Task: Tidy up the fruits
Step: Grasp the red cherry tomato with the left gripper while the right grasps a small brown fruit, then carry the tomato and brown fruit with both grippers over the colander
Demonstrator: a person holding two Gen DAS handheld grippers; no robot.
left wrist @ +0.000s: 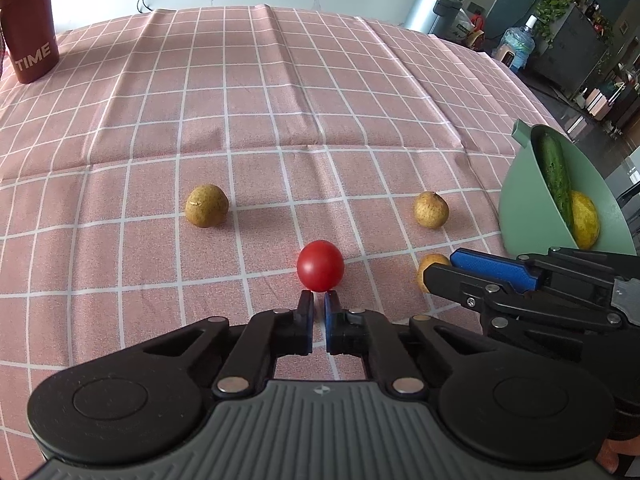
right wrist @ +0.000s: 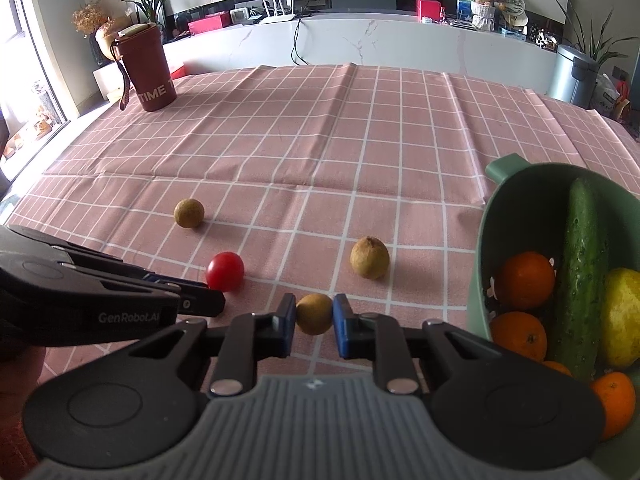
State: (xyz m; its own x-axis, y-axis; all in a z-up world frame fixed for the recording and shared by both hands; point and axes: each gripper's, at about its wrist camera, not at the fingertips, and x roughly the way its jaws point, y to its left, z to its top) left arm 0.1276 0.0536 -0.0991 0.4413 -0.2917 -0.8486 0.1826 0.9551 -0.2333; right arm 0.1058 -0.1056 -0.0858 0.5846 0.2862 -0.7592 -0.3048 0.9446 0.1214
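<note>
A red cherry tomato [left wrist: 320, 266] lies on the pink checked cloth just ahead of my left gripper [left wrist: 319, 300], which is shut and empty. It also shows in the right wrist view [right wrist: 225, 271]. My right gripper [right wrist: 314, 312] is shut on a small tan longan [right wrist: 314, 314], seen in the left wrist view too [left wrist: 430, 269]. Two more longans lie on the cloth, one left [left wrist: 206, 211] [right wrist: 189, 213] and one right [left wrist: 431, 210] [right wrist: 369, 257]. A green bowl [right wrist: 482, 236] [left wrist: 516, 208] at the right holds a cucumber [right wrist: 580, 272], oranges [right wrist: 525, 280] and a yellow fruit [right wrist: 622, 316].
A brown cup marked TIME [right wrist: 149, 68] [left wrist: 30, 28] stands at the far left of the table. A white counter [right wrist: 360, 40] runs behind the table. A grey bin [right wrist: 572, 76] stands at the back right.
</note>
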